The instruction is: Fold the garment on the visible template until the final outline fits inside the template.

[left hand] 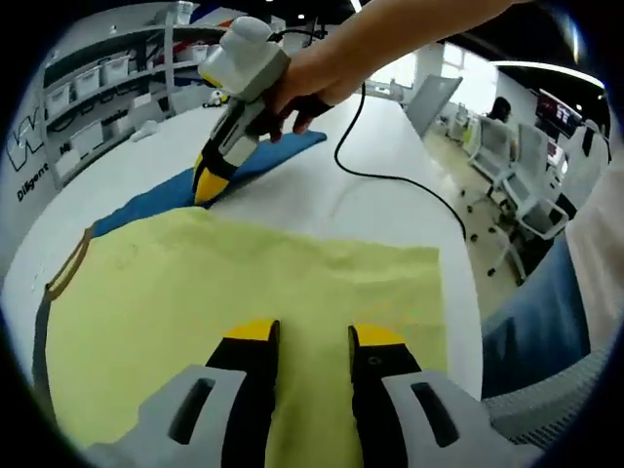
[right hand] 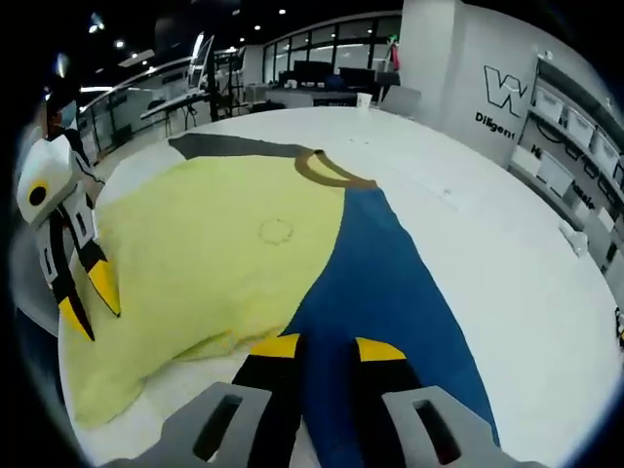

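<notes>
Pale yellow cloth garment [left hand: 244, 283] lay spread on the white tabletop [left hand: 390, 210], its body flat and lightly creased, with a brown-trimmed neckline [right hand: 331, 171] and a dark grey part toward the far end. From the right gripper view the blue fabric template [right hand: 390, 292] ran out from under the garment's edge toward six o'clock, a long blue panel passing between that view's own yellow-tipped jaws. The right gripper [right hand: 327, 348] had its jaws spread with the blue panel flat beneath them, gripping nothing. In the left gripper view that same tool [left hand: 210, 185] showed at eleven o'clock, held in a person's hand [left hand: 307, 83], its tips down at the blue strip beside the garment's edge. The left gripper [left hand: 314, 333] hung over the yellow cloth, jaws apart. It appeared at nine o'clock in the right gripper view [right hand: 88, 297], above the garment's edge. A black cable [left hand: 390, 175] trailed across the table. Shelves of white bins [left hand: 93, 83] stood beyond at ten o'clock, office chairs [left hand: 526, 185] at three o'clock.
</notes>
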### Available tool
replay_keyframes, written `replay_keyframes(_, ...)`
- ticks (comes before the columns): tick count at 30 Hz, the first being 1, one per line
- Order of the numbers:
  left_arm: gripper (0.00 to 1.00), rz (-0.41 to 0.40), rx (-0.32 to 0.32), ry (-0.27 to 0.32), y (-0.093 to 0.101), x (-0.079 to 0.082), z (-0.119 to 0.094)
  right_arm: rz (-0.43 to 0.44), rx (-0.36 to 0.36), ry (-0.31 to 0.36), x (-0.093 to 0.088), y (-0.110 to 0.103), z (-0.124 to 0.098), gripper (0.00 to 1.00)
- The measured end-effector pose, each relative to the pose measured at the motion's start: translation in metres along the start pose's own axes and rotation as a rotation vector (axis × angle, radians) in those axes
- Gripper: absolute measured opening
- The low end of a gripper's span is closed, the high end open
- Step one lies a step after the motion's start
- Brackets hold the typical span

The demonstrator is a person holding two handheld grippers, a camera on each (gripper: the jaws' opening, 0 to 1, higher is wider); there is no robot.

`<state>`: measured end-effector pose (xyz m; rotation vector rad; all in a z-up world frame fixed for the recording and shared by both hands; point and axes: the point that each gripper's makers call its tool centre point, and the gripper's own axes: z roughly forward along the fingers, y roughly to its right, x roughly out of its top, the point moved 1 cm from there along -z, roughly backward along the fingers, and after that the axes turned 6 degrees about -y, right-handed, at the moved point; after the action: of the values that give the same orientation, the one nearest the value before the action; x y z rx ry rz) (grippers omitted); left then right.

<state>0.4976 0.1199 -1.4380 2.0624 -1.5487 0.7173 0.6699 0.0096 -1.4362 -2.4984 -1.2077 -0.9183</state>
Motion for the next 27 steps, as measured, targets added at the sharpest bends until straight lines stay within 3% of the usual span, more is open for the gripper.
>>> replay_keyframes(2,0.24,0.001,-0.001,0.002,0.002,-0.002,-0.001,-0.014,-0.005,0.001,-0.001,0.004,-0.001,0.06)
replay_keyframes(9,0.18,-0.014,-0.004,0.02,0.007,-0.007,-0.006,0.039,-0.001,0.006,-0.004,0.023,-0.003,0.24)
replay_keyframes(14,0.16,-0.039,-0.002,0.024,0.01,-0.012,-0.01,0.024,-0.003,-0.023,-0.005,0.031,-0.004,0.35)
replay_keyframes(16,0.17,-0.018,0.001,0.013,0.012,-0.012,-0.011,-0.007,0.024,-0.007,0.0,0.022,-0.012,0.31)
replay_keyframes(18,0.17,0.002,-0.017,0.006,0.018,-0.013,-0.012,-0.021,0.054,0.028,0.004,0.014,-0.016,0.34)
replay_keyframes(20,0.18,0.005,-0.041,0.025,0.026,-0.011,-0.013,-0.063,0.078,0.013,0.0,0.002,-0.019,0.36)
replay_keyframes(24,0.35,0.03,-0.08,0.039,0.041,-0.006,-0.006,-0.075,0.079,0.002,-0.005,-0.009,-0.021,0.31)
replay_keyframes(27,0.33,0.051,-0.071,0.025,0.042,-0.009,-0.007,-0.049,0.119,0.081,0.006,-0.037,-0.035,0.27)
